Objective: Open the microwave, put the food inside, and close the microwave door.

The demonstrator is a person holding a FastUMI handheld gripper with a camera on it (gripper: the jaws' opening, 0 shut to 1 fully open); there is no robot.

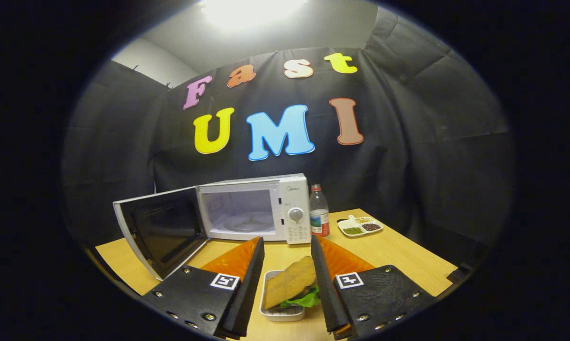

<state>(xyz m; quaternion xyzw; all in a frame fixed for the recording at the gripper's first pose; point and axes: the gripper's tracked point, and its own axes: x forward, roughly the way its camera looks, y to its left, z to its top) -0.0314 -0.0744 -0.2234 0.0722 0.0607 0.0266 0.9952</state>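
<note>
A white microwave (pixel 292 208) stands at the back of the wooden table (pixel 398 255), its door (pixel 164 229) swung wide open to the left. Its lit cavity (pixel 239 213) shows a glass turntable with nothing on it. A sandwich (pixel 292 282) of brown bread and green lettuce lies in a small white tray (pixel 271 303) on the table. My gripper (pixel 287 279) is open, its two black fingers on either side of the tray and sandwich without touching them. The tray's near end lies between the fingers' bases.
A clear bottle (pixel 319 210) with a red cap stands just right of the microwave. A white divided dish (pixel 359 226) with small portions of food lies further right. The open door sticks out over the table's left part.
</note>
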